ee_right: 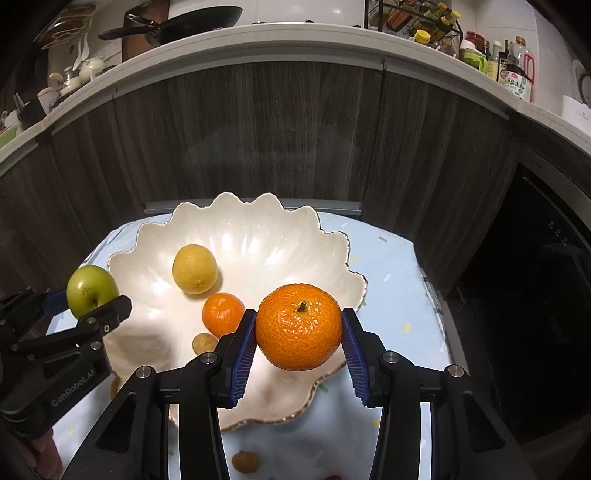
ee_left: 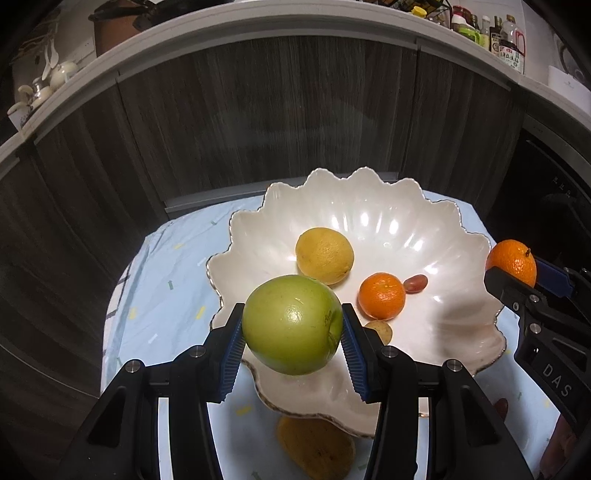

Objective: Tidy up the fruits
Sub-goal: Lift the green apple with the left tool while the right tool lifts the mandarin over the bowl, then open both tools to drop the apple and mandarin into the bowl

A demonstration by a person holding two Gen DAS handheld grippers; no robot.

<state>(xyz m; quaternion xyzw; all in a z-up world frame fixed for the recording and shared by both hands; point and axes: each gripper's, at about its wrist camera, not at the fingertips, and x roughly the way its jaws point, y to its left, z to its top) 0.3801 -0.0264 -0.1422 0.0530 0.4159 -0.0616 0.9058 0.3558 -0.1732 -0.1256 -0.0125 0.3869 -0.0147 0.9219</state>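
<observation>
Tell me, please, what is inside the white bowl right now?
Inside the white bowl: a lemon, a mandarin, a small potato and a grape. The held fruits hide its near part.

Dark wood-grain cabinets [ee_left: 280, 122], white countertop [ee_left: 258, 27]

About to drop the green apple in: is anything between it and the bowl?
Nothing visible blocks it. The green apple, held by the left gripper, hangs over the bowl's near rim, with bare bowl floor ahead.
</observation>
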